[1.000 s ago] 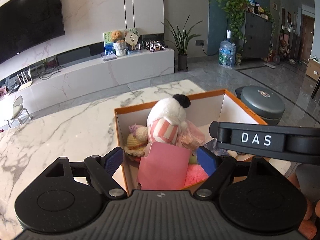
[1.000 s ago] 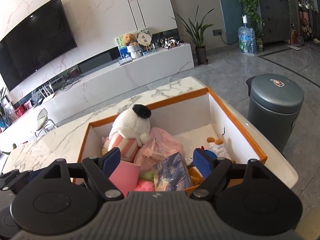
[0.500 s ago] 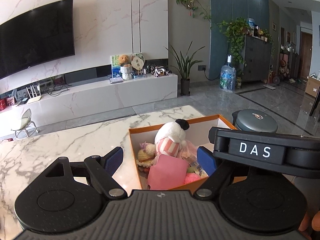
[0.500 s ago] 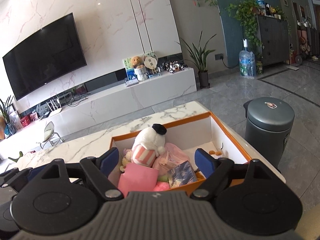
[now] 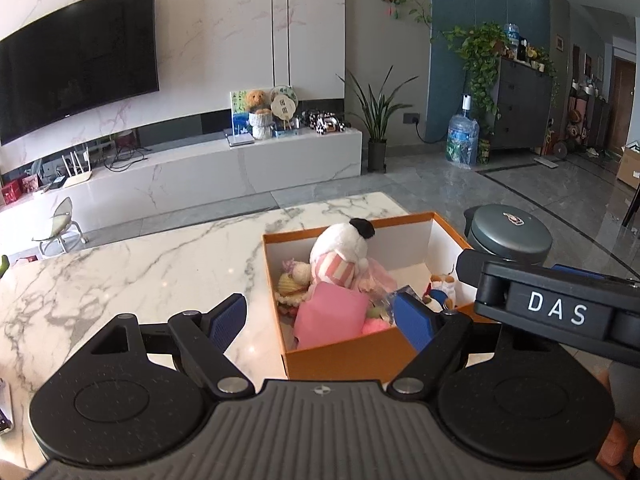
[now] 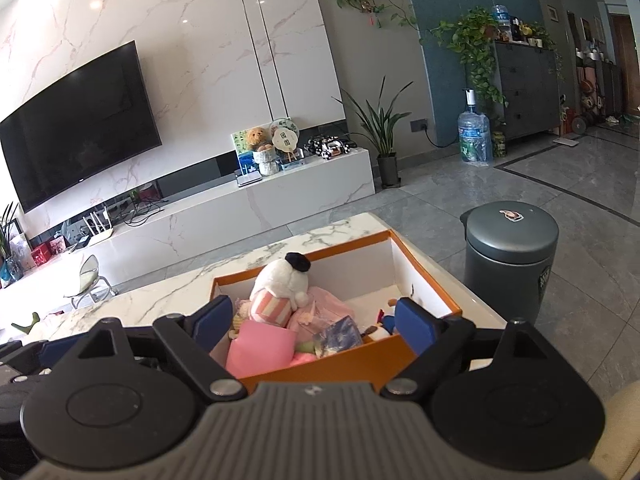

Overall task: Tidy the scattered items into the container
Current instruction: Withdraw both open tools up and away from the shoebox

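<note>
My left gripper [image 5: 322, 316] and right gripper [image 6: 314, 320] are both spread wide and empty, held just short of the orange box [image 5: 344, 354]. Inside the box, nearest its front wall, a pink pouch [image 5: 330, 320] lies; behind it sits the white plush [image 5: 342, 254]. The marble table [image 5: 160, 264] beside the box shows no loose items (as far as visible). I judge tidying near complete; withdraw level, avoiding the box rim.
</note>
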A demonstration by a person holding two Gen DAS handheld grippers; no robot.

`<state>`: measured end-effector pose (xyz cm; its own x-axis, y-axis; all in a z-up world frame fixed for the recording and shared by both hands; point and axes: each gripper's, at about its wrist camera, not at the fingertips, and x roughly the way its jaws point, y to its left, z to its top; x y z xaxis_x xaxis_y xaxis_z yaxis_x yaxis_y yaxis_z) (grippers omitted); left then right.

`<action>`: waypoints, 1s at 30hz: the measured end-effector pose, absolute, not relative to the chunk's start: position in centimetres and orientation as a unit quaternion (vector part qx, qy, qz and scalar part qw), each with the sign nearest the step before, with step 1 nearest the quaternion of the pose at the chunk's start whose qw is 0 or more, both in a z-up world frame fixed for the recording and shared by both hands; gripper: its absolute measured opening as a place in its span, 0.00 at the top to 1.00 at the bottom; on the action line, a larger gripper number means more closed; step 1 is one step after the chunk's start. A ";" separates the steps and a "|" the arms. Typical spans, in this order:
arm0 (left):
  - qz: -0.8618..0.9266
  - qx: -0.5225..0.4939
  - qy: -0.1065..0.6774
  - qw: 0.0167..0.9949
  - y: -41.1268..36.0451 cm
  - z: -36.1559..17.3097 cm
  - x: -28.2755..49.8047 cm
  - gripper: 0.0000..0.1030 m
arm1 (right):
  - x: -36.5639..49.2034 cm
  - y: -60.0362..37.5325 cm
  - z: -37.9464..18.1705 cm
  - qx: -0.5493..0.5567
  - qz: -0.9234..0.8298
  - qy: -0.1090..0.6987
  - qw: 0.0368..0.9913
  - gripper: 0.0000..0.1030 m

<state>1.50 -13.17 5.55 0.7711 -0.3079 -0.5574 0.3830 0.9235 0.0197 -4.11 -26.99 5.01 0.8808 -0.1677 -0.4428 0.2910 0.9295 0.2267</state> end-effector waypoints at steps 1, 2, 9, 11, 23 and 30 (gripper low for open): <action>-0.183 0.068 0.288 0.938 -13.3 5.6 1.5 0.07 | -4.1 -27.2 5.0 0.148 -0.120 0.217 0.957 0.13; -0.182 0.071 0.290 0.937 -13.4 5.6 1.5 0.07 | -4.2 -27.3 5.1 0.149 -0.121 0.221 0.956 0.13; -0.171 0.082 0.310 0.932 -13.7 4.4 1.5 0.07 | -4.0 -27.5 4.6 0.147 -0.136 0.251 0.947 0.10; -0.169 0.076 0.321 0.929 -13.5 4.0 1.8 0.07 | -3.8 -27.4 4.2 0.147 -0.151 0.263 0.941 0.07; -0.158 0.066 0.351 0.921 -13.0 2.2 3.4 0.08 | -2.6 -27.3 2.5 0.157 -0.167 0.296 0.928 0.06; -0.154 0.066 0.364 0.916 -13.0 1.2 4.5 0.09 | -1.1 -26.8 1.6 0.156 -0.171 0.313 0.921 0.06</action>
